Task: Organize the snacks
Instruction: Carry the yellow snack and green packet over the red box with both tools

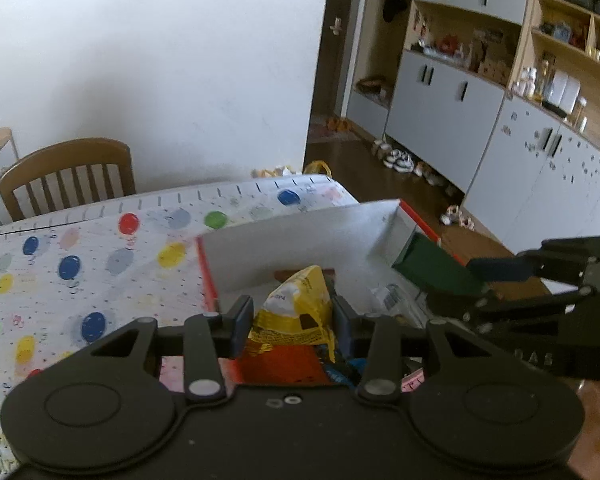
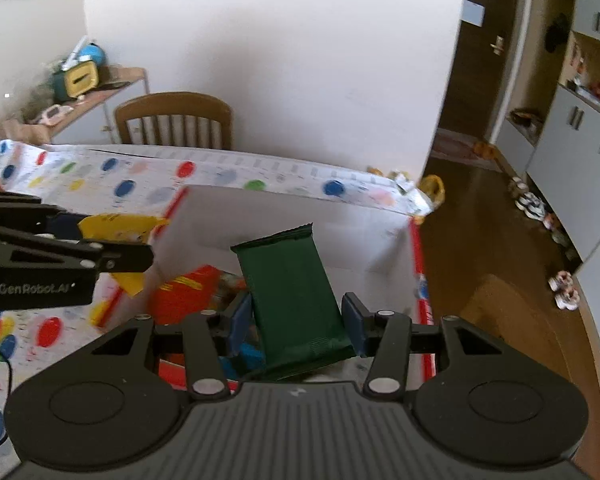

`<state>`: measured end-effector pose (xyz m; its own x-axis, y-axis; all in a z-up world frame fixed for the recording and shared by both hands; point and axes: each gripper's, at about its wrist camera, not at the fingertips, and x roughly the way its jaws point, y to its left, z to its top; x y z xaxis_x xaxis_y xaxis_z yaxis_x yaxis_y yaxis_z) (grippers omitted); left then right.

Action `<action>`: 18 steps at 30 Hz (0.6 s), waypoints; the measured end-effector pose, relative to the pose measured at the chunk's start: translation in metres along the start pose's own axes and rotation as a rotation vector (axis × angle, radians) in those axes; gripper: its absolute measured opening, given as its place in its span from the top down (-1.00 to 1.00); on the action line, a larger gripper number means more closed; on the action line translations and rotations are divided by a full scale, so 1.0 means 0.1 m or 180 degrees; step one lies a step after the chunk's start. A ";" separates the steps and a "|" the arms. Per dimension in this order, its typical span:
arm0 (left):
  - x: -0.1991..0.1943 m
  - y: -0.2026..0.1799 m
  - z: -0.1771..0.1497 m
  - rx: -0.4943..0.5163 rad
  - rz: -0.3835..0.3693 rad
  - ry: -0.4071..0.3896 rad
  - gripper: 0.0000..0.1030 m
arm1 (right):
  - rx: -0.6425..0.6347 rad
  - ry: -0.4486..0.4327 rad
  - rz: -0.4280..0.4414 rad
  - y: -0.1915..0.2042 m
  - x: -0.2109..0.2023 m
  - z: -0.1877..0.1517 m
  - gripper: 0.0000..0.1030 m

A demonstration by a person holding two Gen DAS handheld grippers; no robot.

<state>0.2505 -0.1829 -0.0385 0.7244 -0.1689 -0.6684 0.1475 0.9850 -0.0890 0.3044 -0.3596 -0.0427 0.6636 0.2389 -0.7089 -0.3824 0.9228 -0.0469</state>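
My left gripper (image 1: 290,320) is shut on a crumpled yellow snack packet (image 1: 296,308), held above the near left corner of a white box with red edges (image 1: 300,236). My right gripper (image 2: 294,322) is shut on a dark green snack bar (image 2: 292,292) that stands upright over the same box (image 2: 300,216). From the left wrist view the green bar (image 1: 436,268) and the right gripper (image 1: 500,280) hang over the box's right side. From the right wrist view the yellow packet (image 2: 116,228) and the left gripper (image 2: 80,248) sit at the left. Other wrappers, red and blue, lie in the box.
The box rests near the right end of a table covered by a cloth with coloured dots (image 1: 80,272). A wooden chair (image 1: 68,176) stands behind the table against a white wall. Cabinets and shelves (image 1: 480,92) line the room on the right, with shoes on the floor.
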 end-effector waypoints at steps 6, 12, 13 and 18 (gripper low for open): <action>0.38 -0.14 0.06 0.0031 0.0045 0.0239 0.22 | 0.0023 0.0104 -0.0084 -0.21 0.22 -0.08 0.05; 0.74 -0.24 0.11 0.0048 0.0049 0.0489 0.22 | -0.0268 0.0283 -0.0075 -0.20 0.55 -0.13 0.05; 0.79 -0.25 0.11 0.0041 0.0069 0.0527 0.22 | -0.0315 0.0310 -0.0084 -0.19 0.61 -0.14 0.05; 1.00 -0.30 0.13 0.0110 0.0111 0.0649 0.22 | -0.0457 0.0426 -0.0107 -0.16 0.85 -0.14 0.05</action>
<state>0.3272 -0.2300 -0.0936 0.5786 -0.1208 -0.8066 0.1503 0.9878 -0.0401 0.3580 -0.3582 -0.1125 0.5899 0.1575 -0.7920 -0.4556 0.8747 -0.1653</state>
